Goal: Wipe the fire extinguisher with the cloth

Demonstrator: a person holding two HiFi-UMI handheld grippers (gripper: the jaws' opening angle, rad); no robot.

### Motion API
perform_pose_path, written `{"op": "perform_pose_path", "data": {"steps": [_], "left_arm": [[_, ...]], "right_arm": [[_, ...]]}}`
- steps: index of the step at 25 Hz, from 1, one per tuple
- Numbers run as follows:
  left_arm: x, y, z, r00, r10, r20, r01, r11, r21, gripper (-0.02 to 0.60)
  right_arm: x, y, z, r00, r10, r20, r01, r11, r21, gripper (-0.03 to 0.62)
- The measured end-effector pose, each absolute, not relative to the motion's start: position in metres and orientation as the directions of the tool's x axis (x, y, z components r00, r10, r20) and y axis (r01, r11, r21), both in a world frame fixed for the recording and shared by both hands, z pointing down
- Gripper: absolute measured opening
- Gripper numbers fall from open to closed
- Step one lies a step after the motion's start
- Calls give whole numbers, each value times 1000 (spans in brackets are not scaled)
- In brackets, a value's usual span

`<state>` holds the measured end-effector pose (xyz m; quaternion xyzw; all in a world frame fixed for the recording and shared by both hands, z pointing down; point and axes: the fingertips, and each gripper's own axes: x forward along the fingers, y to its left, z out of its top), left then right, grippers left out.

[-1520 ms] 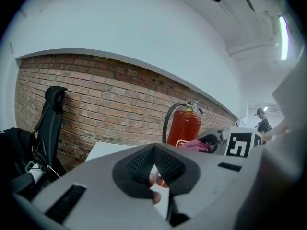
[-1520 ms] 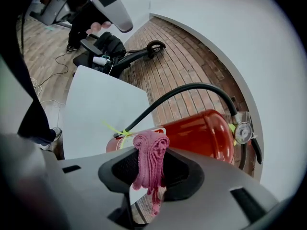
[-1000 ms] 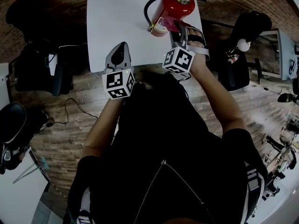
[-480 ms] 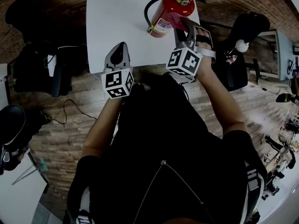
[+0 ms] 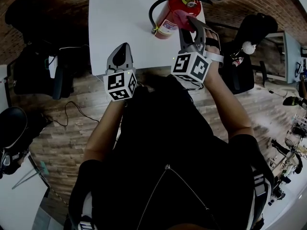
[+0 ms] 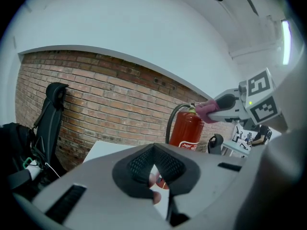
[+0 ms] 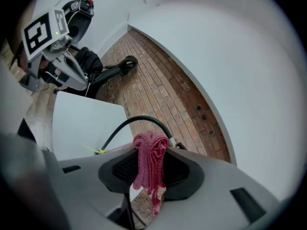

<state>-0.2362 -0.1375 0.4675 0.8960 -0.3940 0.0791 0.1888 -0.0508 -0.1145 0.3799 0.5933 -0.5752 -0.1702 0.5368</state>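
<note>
Extinguisher [image 5: 173, 13] red, hose [image 5: 150, 11] black, pink cloth [image 7: 149, 152] in right claw [image 7: 153, 174]

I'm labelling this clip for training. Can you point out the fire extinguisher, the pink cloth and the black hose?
fire extinguisher [image 6: 186, 129], left gripper view, on its red body.
pink cloth [image 7: 149, 158], right gripper view, on the bunched folds.
black hose [image 7: 139, 118], right gripper view, on the top of its arc.

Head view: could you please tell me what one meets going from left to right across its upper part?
From the left: dark chair → left gripper → fire extinguisher → black office chair. The right gripper, claw shut on the cloth, overlaps the extinguisher, so I leave it out.
</note>
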Motion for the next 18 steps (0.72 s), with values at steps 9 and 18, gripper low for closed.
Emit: {"op": "perform_pose_path", "data": {"steps": [9,18], "left_arm": [[-250,-143,480,652,-685,325,-758,-592,274,8],[-272,-144,496,619,-691,373,-785,-562,261,8]], "right_arm": [[-72,-103,526,210,-707,675,-600,452,660,135],[-80,-105,668,205,-552,808,-599,582,550,134]]}}
